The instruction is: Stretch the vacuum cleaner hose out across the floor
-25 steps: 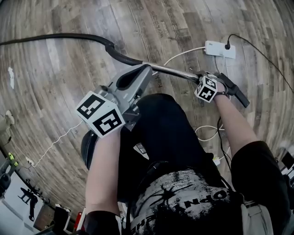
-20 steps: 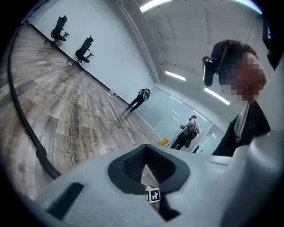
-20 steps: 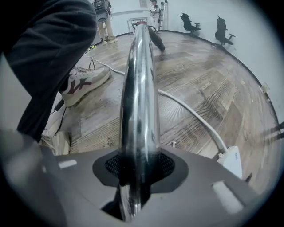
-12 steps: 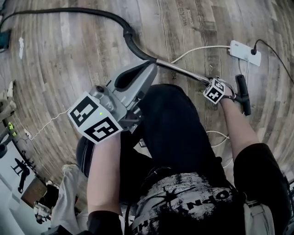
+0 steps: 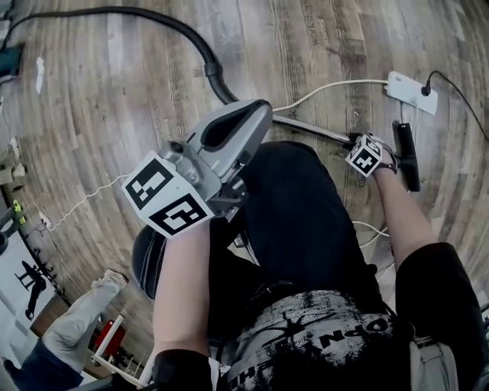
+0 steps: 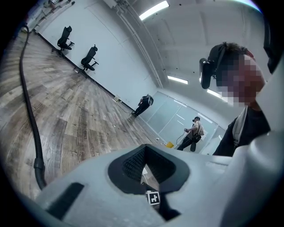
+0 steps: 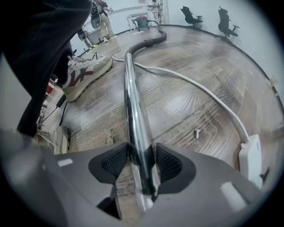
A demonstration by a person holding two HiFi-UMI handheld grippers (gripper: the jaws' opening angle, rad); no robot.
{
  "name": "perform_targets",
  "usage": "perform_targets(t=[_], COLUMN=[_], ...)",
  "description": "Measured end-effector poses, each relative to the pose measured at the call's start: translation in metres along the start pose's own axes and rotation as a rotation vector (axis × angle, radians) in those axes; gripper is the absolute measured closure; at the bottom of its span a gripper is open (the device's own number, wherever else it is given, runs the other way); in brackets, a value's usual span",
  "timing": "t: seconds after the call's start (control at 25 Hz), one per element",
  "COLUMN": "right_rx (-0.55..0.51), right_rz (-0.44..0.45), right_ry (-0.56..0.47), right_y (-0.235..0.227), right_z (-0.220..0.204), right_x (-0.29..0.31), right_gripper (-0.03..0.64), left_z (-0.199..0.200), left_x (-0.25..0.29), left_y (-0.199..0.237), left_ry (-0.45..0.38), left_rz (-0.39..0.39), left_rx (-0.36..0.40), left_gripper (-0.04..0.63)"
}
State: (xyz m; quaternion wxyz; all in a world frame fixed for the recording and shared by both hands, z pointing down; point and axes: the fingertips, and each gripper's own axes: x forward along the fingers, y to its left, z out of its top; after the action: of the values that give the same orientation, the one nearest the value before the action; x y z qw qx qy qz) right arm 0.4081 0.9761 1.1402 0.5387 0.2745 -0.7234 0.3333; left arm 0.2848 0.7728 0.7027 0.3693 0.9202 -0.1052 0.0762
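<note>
The black vacuum hose point(image 5: 153, 17) curves over the wooden floor from the far left and joins a shiny metal wand point(image 5: 309, 128). The wand ends at a black end piece point(image 5: 405, 153). My right gripper point(image 5: 354, 142) is low over the wand's near end. In the right gripper view the wand point(image 7: 133, 88) runs between the jaws of that gripper point(image 7: 141, 162), which are opening, with the pads just off the metal. My left gripper point(image 5: 258, 113) is held up over my legs, shut and empty point(image 6: 144, 166). The hose point(image 6: 27, 102) trails far below it.
A white power strip point(image 5: 411, 92) with a black plug lies just beyond the right gripper, and a white cable point(image 5: 328, 88) crosses the wand. A sneaker point(image 7: 86, 71) stands left of the wand. People and office chairs are far off along the wall.
The right gripper and the wand's end have come nearer to the power strip, and the black end piece has turned more upright in the view. The left gripper stays raised and shut.
</note>
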Motion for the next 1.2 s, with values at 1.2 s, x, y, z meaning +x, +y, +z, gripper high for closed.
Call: perform_targets(t=[1.2], right_rx=[0.269], right_rz=[-0.06], right_ry=[-0.209], right_y=[0.031], right_z=[0.203], right_x=[-0.348], right_gripper=[0.611], left_z=[0.219], left_x=[-0.163], left_y=[-0.049], left_ry=[-0.132], left_rz=[0.208], left_rx=[0.162], left_gripper=[0.595])
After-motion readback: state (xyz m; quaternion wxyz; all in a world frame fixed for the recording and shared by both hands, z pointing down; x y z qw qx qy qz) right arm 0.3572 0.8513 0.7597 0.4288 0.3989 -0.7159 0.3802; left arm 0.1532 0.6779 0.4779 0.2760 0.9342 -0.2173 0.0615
